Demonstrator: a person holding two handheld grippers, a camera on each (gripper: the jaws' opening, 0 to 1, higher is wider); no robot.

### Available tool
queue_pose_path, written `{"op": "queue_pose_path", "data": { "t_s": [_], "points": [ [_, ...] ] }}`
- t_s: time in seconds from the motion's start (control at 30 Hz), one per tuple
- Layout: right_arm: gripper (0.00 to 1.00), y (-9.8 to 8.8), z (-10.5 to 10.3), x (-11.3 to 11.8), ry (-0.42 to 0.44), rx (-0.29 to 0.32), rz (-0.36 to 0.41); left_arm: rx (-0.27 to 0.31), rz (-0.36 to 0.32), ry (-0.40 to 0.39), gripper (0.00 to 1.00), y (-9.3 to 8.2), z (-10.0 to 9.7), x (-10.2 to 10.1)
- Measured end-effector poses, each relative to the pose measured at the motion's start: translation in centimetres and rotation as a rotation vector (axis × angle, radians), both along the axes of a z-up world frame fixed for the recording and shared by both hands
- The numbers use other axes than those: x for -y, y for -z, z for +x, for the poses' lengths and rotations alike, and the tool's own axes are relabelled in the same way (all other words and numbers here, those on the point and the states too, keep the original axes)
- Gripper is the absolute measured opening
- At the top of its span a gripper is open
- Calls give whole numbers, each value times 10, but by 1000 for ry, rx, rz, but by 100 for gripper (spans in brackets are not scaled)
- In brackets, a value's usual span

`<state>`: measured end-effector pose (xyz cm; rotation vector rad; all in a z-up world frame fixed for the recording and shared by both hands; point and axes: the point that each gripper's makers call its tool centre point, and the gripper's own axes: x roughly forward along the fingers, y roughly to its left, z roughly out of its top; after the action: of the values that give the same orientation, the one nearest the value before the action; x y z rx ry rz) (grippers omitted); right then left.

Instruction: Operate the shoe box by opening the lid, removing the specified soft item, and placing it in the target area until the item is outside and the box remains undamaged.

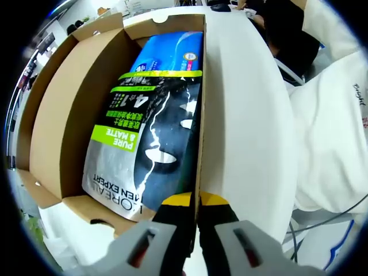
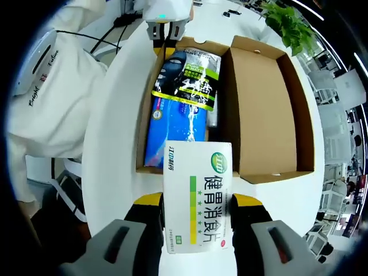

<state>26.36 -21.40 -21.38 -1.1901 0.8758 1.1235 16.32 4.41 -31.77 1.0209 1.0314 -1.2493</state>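
seen in the left gripper view: left gripper [image 1: 194,214] low at the near edge of the shoe box [image 1: 57,132], yellow-tipped jaws pressed together on the box's thin cardboard side wall, pinching it. inside the shoe box, a black, grey and lime-green pouch [image 1: 152,144] lying flat, printed "pure & matte", "men expert", "4 in 1" and part of "l'oreal". beyond the pouch, deeper in the shoe box, a blue packet [image 1: 172,54] partly tucked under it; its writing too small to read. beside the shoe box, the white worktop [image 1: 241,115], and past that a person's white sleeve [image 1: 330,138] with small dark lettering.

seen in the right gripper view: right gripper [image 2: 198,221] held above the shoe box's near end, jaws spread just wide enough to clamp a white carton [image 2: 198,192] between them, one yellow tip on each side of it. carton outside the shoe box, lifted over its near wall, printed with large green chinese characters, a green round logo and a green-to-yellow stripe with stars. shoe box open, the hinged lid [image 2: 267,109] lying flat beside the box's tray. at the far end of the shoe box, the left gripper on its wall. pouch and blue packet in the tray. green potted plant [image 2: 287,23] on the worktop beyond the lid.
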Motion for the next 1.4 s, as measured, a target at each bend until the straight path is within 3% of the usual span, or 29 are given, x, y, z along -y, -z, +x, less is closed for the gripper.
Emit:
{"op": "queue_pose_path", "data": {
  "t_s": [0.2, 0.47, 0.9, 0.93, 0.97, 1.03, 1.1, 1.17, 1.2, 1.3, 1.4],
  "points": [
    [45, -1, 1, 17, 32, 22, 5, 2, -3, 18, 1, 1, -5, 2],
    [45, 16, 1, 48, 78, -12, -41, 2, -10, 42, 1, 2, -8, 4],
    [44, 48, 6, 87, 96, -14, -126, 2, -6, 55, 1, 1, -4, 5],
    [44, 50, 6, 88, 99, -12, -128, -5, -5, 55, 1, -3, 24, -9],
    [44, 52, 5, 89, 103, -14, -131, -6, -5, 49, 1, -4, 29, -12],
    [44, 56, 5, 90, 98, -15, -129, -4, -5, 60, 1, -2, 19, -13],
    [44, 61, 5, 93, 107, -23, -134, -4, -5, 60, 1, -5, 38, -12],
    [44, 67, 4, 97, 108, -39, -157, -1, -7, 53, 1, -5, 36, -12],
    [44, 70, 4, 99, 110, -42, -169, 40, 6, 59, 1, -4, 27, -9],
    [44, 71, 8, 98, 121, -40, -148, 36, 2, 59, 1, -1, 2, 1],
    [44, 74, 10, 96, 120, -43, -129, 9, -7, 52, 1, 1, -1, 2]
  ]
}}
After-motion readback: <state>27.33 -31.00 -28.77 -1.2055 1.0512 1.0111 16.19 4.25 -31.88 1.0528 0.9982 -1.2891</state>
